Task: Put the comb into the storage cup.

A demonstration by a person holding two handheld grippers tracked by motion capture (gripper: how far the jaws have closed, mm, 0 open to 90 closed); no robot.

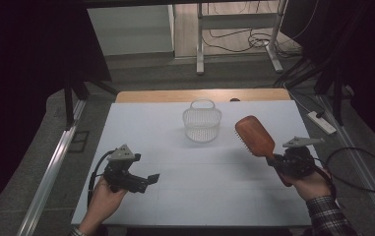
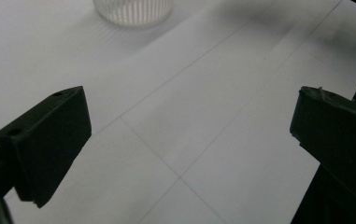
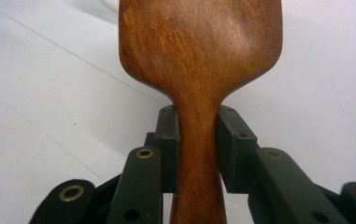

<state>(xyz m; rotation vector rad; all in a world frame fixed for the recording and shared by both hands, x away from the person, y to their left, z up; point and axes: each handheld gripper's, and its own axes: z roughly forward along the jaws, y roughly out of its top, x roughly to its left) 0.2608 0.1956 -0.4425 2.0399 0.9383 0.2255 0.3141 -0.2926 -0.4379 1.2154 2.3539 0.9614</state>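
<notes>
White tabletop (image 1: 195, 162) bears a far basket (image 1: 202, 123); right gripper (image 3: 198, 144) clamps the hairbrush (image 1: 255, 136) handle, raised at right, where its heavy head could pivot loose; left gripper (image 2: 189, 135) gapes empty.

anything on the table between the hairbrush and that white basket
Nothing visible. The right hand-held gripper holds the wooden hairbrush by its handle, just right of the white basket, with bare white table in the gap. The left hand-held gripper is open, well off to the left.

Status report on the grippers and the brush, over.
Right gripper shut on brush, held above the table. Left gripper open, holding nothing. Basket stands beyond, path to it clear.
</notes>
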